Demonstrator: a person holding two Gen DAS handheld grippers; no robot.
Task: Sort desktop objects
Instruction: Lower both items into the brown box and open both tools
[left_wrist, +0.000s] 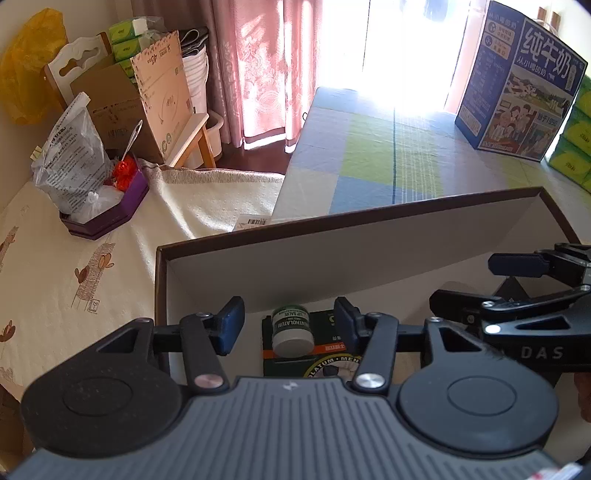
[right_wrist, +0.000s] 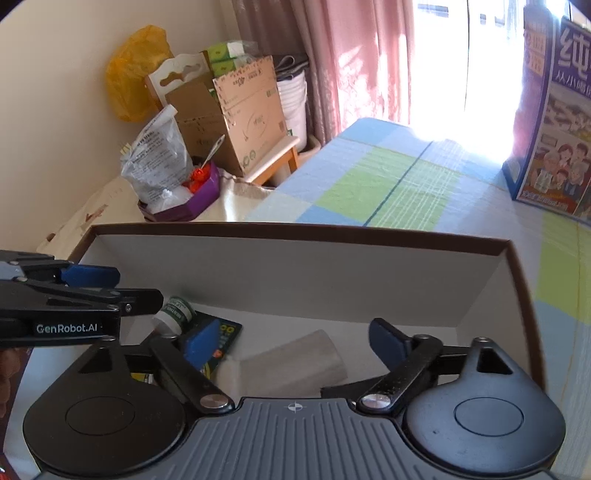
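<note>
Your left gripper (left_wrist: 288, 325) gapes over the box (left_wrist: 369, 258), holding nothing; below it the "MENTHOLATUM" jar (left_wrist: 292, 329) lies on a green card (left_wrist: 325, 360). Your right gripper (right_wrist: 295, 343), also wide and empty, hangs beside it. Beyond the box stands the "纯牛奶" carton (left_wrist: 524, 85).

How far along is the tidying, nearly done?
Partly, it seems. A small green-labelled jar already lies in the box on a dark green packet, with a clear cup on its side nearby. Nothing is in hand: the left gripper and right gripper both hang open over the box. What is left to sort outside it, these views do not show.
</note>
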